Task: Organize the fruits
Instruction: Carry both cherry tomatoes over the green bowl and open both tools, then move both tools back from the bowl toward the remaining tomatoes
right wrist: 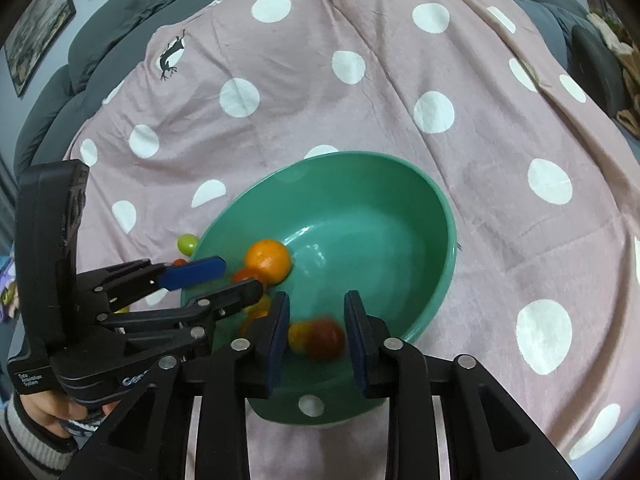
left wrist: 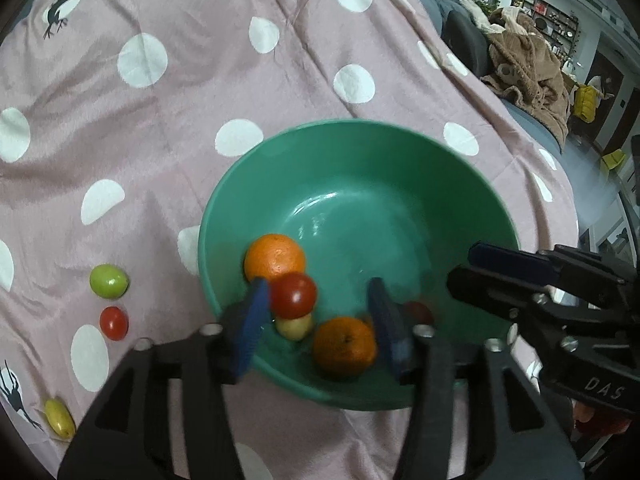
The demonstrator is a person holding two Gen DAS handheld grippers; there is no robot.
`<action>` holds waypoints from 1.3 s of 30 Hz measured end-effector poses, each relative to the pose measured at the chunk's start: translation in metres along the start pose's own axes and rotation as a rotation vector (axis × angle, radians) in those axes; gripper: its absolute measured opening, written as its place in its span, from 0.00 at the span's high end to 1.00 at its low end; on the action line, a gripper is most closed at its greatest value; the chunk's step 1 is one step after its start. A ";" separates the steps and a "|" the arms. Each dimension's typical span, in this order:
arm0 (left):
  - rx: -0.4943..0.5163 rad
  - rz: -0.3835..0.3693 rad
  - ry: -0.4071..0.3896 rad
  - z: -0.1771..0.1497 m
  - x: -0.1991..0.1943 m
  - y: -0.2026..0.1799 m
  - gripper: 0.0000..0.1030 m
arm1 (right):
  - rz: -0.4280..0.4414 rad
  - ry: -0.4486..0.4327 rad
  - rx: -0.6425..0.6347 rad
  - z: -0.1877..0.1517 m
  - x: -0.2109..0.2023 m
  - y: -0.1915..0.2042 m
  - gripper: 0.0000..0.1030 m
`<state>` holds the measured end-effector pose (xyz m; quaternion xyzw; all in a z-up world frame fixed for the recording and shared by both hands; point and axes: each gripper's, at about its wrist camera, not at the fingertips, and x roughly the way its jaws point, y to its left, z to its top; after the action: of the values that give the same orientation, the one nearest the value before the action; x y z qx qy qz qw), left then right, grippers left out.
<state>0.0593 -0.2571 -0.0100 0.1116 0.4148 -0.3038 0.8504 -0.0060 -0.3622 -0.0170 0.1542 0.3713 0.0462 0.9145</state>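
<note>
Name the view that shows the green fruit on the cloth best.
The left wrist view: the green fruit lies whole and unobstructed on the cloth, left of the bowl. The right wrist view shows it small, partly hidden behind the bowl's rim.

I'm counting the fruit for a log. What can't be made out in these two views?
- Left wrist: red fruit in the green bowl, blurred, half behind a gripper finger.
- Right wrist: fruit between the fingers, motion-blurred.
- Right wrist: fruit behind the left gripper, mostly hidden.
</note>
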 end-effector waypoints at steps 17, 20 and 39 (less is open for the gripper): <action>-0.205 -0.017 -0.055 -0.049 -0.062 0.049 0.17 | 0.053 -0.060 -0.046 -0.004 -0.030 0.019 0.60; -0.266 -0.007 -0.041 -0.072 -0.072 0.063 0.16 | 0.068 -0.065 -0.081 -0.007 -0.033 0.031 0.60; -0.510 0.037 -0.032 -0.171 -0.118 0.125 0.16 | 0.167 0.042 -0.259 -0.033 -0.019 0.112 0.60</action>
<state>-0.0294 -0.0327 -0.0347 -0.1036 0.4625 -0.1758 0.8628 -0.0392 -0.2510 0.0083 0.0644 0.3673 0.1727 0.9117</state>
